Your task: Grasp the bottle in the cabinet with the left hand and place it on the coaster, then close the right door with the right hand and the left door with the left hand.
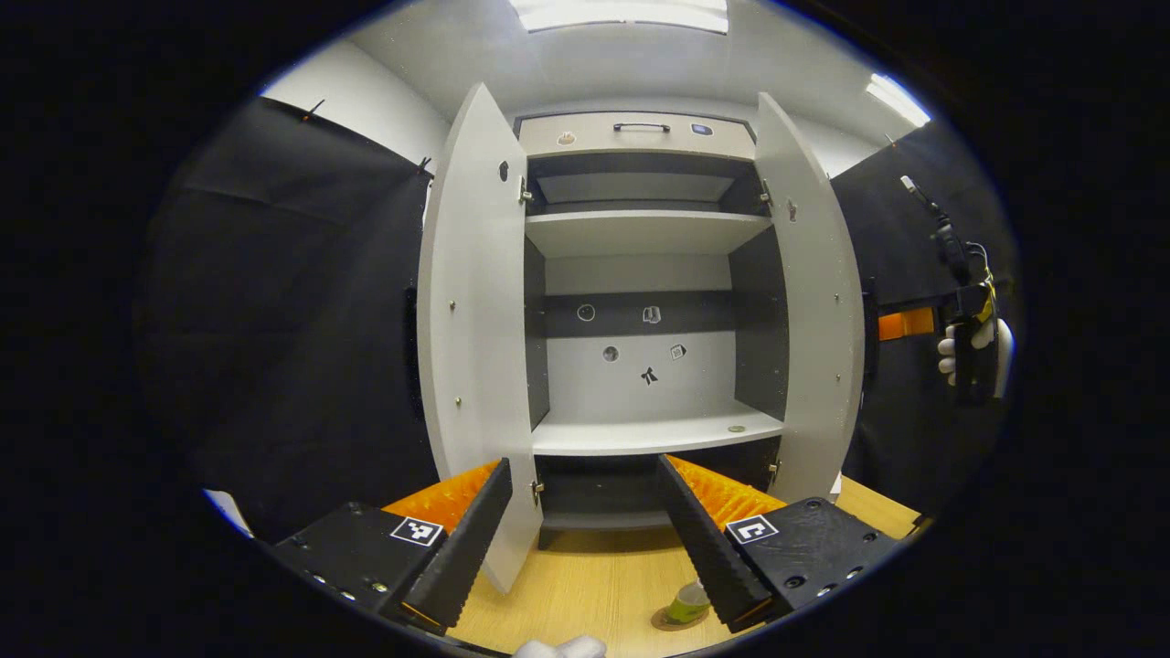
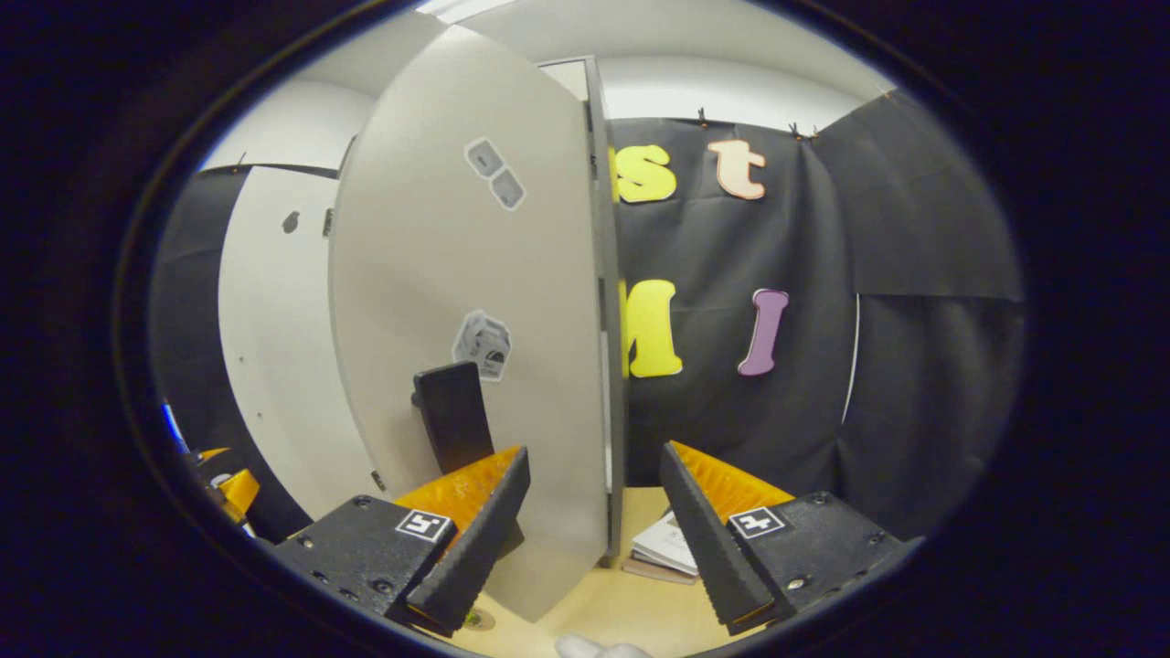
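**Bottle down on the coaster; right door is the next thing to shut**

The bottle (image 1: 687,600) stands on the coaster (image 1: 678,620) on the wooden desk (image 1: 594,585), low in the left gripper view beside the near finger of the left tongs (image 1: 585,539). Those tongs are released, fingers spread wide with nothing between them, facing the open cabinet (image 1: 640,274). Its shelves look bare apart from a small round thing near the front of the lower shelf (image 1: 736,428). The first part of the task looks finished.

Both doors stand wide: the left door (image 1: 475,320) and the right door (image 1: 809,311) flank the opening. In the right gripper view the right tongs (image 2: 594,539) are also released and empty, with the free edge of the right door (image 2: 475,302) rising just between their fingers and its outer face, with a dark handle (image 2: 452,416), to the camera's left. In the left gripper view that gripper, held in a gloved hand (image 1: 969,352), sits outboard of the right door.

To close it well, I would lay one finger flat against the door's outer face near the free edge, away from the hinge, and push in a smooth arc that follows the swing. No grasp is needed. Keep the left tongs back from the opening until the right door is home, and mind the books (image 2: 663,548) lying on the desk by the door's foot.
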A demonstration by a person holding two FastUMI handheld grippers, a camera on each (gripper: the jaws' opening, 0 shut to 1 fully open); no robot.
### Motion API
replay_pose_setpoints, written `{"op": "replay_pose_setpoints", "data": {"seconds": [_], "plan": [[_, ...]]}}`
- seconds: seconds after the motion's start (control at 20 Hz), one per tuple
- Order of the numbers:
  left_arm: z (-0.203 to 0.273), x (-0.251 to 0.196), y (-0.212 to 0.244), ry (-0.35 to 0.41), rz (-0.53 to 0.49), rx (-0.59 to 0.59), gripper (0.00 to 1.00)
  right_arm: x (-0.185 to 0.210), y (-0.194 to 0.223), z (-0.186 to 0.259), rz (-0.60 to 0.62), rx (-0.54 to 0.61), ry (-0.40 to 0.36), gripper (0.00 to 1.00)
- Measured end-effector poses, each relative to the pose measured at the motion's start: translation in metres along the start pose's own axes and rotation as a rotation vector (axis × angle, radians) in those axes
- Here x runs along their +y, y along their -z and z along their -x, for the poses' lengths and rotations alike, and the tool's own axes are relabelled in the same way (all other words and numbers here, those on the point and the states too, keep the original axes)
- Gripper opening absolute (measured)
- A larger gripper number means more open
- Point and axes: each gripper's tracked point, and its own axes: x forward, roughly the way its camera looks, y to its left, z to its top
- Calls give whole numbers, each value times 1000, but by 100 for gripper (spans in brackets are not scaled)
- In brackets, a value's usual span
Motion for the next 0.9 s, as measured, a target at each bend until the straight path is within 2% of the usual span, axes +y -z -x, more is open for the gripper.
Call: {"op": "replay_pose_setpoints", "data": {"seconds": [0.2, 0.35, 0.75, 0.85, 0.9], "plan": [[0, 18, 8, 5, -4, 9, 96, 53, 16, -15, 6, 32, -107, 96], [-1, 28, 10, 12, -6, 17, 96, 77, 20, -13, -41, 33, -136, 96], [-4, 43, 1, 33, 6, -4, 96, 78, 20, 8, -2, -5, -73, 94], [-5, 50, -3, 29, 7, -15, 96, 76, 20, 13, 18, -11, -52, 97], [-6, 57, -6, 22, -1, -20, 96, 75, 20, 16, 29, -17, -41, 94]]}}
